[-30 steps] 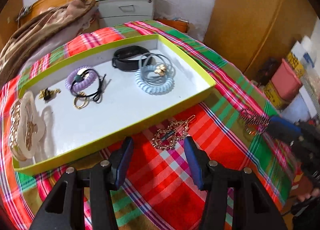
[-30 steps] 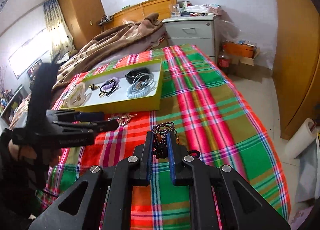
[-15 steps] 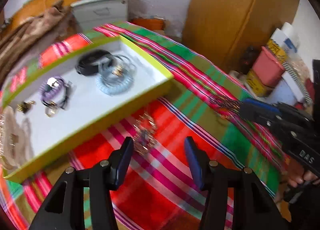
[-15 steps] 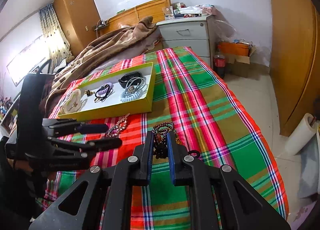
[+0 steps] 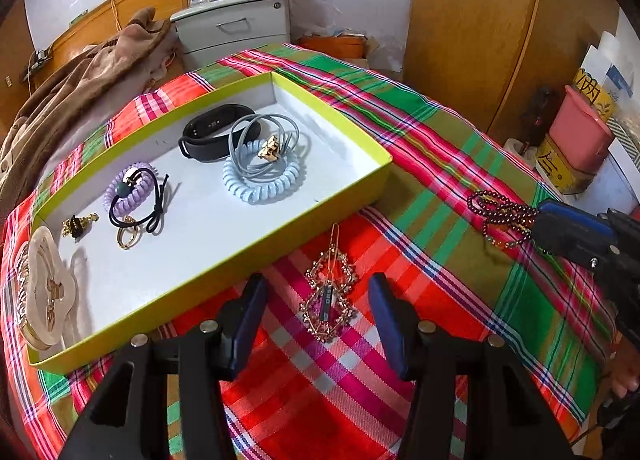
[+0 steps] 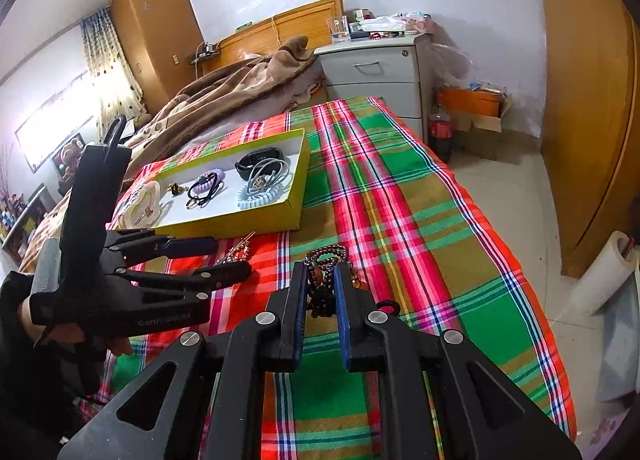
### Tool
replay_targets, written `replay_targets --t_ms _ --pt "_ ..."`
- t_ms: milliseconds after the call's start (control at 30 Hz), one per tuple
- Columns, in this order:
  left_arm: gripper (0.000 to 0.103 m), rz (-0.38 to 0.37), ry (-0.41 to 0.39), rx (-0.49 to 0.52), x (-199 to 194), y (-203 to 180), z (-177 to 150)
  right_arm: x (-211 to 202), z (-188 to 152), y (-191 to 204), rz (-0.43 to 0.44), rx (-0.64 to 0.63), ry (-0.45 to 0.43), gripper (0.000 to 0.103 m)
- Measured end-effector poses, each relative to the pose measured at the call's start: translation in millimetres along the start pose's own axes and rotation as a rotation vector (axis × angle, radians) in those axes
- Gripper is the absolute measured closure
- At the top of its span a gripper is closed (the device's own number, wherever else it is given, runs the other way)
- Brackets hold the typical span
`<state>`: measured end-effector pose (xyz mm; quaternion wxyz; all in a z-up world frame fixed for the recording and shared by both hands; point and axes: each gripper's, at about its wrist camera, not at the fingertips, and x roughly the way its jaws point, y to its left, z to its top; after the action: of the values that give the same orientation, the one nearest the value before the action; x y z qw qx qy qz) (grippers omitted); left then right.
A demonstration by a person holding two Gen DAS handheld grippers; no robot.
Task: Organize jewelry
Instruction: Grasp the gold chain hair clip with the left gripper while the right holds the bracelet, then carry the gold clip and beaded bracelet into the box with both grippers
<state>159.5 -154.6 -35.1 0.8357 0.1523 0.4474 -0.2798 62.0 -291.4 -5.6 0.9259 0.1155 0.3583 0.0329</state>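
The left gripper (image 5: 316, 320) hangs with jaws spread wide over a gold chain-link hair clip (image 5: 329, 296) lying on the plaid cloth (image 5: 440, 163), just beside the lime-edged white tray (image 5: 344, 195). The right gripper (image 6: 321, 288) is clamped on a dark purple beaded bracelet (image 6: 326, 260), apparently just above the cloth.

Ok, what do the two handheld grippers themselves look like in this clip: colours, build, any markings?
Both are alike: matte black plastic frames with triangular cut-outs and silver round screw heads at the pivots, ending in two flat fingers faced with blue pads. The left gripper shows faint pale lettering on its side in the right wrist view, too small to read, and a tall black block rises behind it. The right gripper shows no marking here. No cables or sleeves visible.
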Motion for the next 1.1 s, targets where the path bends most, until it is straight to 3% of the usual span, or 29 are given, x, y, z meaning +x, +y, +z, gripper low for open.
replay_targets --t_ms 133,200,267,667,1100 --pt "0.057 -0.002 -0.002 0.002 -0.7 -1.5 0.2 0.9 0.4 -1.8 0.003 0.003 0.001 0.089" --pt "0.071 -0.008 -0.003 0.006 -0.7 -2.4 1.3 1.1 0.1 -1.8 0.003 0.003 0.002 0.089" --pt "0.075 -0.015 -0.001 0.014 -1.2 -4.6 1.9 0.7 -0.3 -2.5 0.004 0.005 0.002 0.089" --pt "0.077 -0.027 -0.011 -0.009 -7.1 -3.5 -1.2 -1.6 0.8 -0.1 -0.005 0.002 -0.002 0.089" --pt "0.077 -0.023 -0.115 -0.071 -57.7 16.2 -5.6 -18.0 24.5 21.5 0.014 -0.053 -0.069 0.089"
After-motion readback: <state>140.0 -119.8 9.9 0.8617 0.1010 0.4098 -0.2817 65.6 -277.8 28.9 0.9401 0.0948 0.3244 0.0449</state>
